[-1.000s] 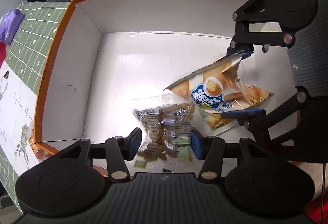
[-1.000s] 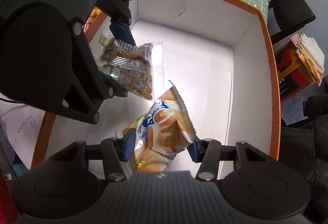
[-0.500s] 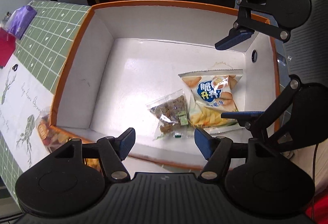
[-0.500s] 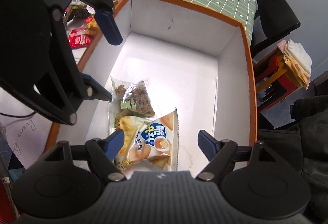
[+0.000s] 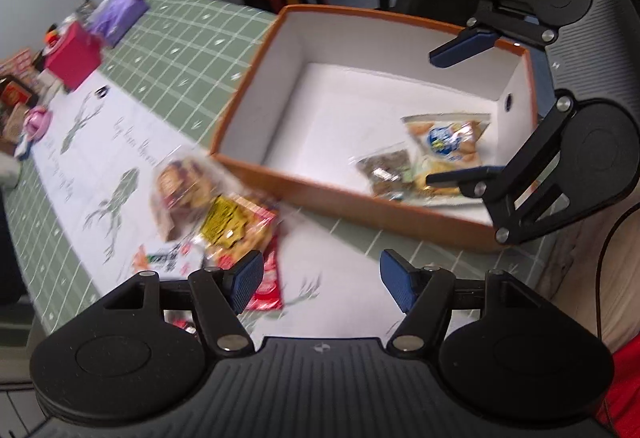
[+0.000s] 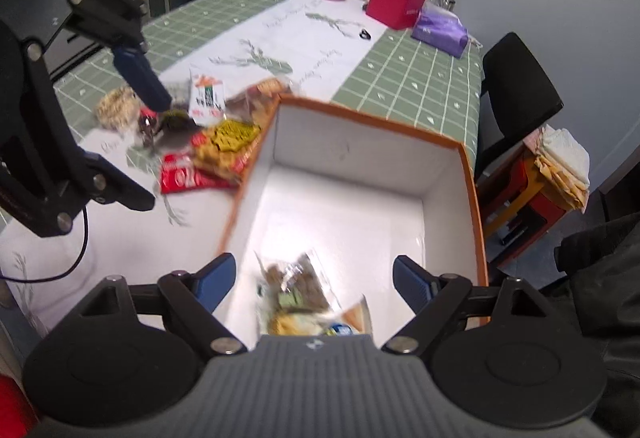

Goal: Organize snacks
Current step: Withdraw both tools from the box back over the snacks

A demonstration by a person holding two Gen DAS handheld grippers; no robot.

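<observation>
Left gripper tilted steeply down over the white runner of the tablecloth, outside the near wall of the orange box, blue pads spread wide with nothing between them. Jaws just been opening a little further, right side only; left side steady at its wide spread. Near its left pad, a heap of loose snacks: a red packet, a yellow-labelled bag, a clear bag of round biscuits, all lying on the cloth beside the box.

Right gripper angled down over the near end of the box, pads apart, empty, just been widening. Directly below and between its 2 pads, but untouched: a clear bag of brown bites and a chip bag with a blue logo, partly hidden by the gripper body. In the left wrist view, the same 2 packets lying side by side on the white floor of the box, at its right end: brown bites to the left, chip bag overlapping to the right.

Seen from the left wrist, right gripper hanging above that right end, 1 pad over the far rim, the other just above the chip bag. Seen from the right wrist, left gripper above the snack heap.

Elsewhere on the cloth: a pink box and a purple pack, well apart from the snacks.
</observation>
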